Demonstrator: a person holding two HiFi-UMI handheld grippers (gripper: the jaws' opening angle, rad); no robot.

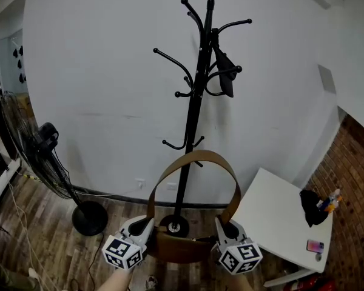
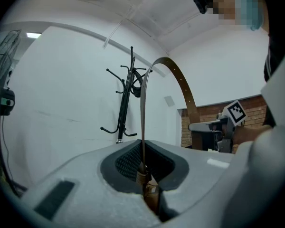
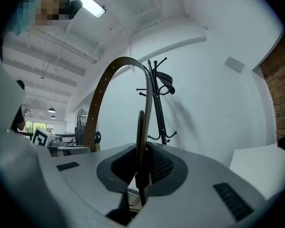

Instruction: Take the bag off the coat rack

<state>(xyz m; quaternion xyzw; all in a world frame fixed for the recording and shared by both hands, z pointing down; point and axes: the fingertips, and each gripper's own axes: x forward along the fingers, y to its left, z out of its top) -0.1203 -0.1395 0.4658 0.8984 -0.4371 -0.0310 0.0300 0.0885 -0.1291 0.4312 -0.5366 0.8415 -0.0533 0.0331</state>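
The fingers (image 2: 128, 162) of the left gripper (image 2: 143, 168) were closed tight on one end of a flat brown strap (image 1: 197, 155), which ran edge-on up out of the pinch. The fingers (image 3: 162, 165) of the right gripper (image 3: 140, 175) were clamped on the other end of that strap, where the leather doubled into a loop, so a narrow gap stayed between them. Between the two pairs of fingers, and a little below them, hung the brown bag (image 1: 182, 247). Its strap rose from each grip and arched high overhead in one wide curve. The bag was off the coat rack (image 1: 194, 114), with the arch touching none of its hooks. The black rack stood upright just beyond the fingers, against a plain white wall, its round base on the wooden floor (image 1: 48, 241) behind the bag. A dark item (image 1: 225, 74) hung from one of the rack's upper hooks, far above the fingers. Out past the right fingers stood a white bench (image 1: 273, 217) carrying a crumpled black object (image 1: 312, 206) and a phone (image 1: 315, 245). Out past the left fingers, farther off, stood a black pedestal fan (image 1: 47, 135).
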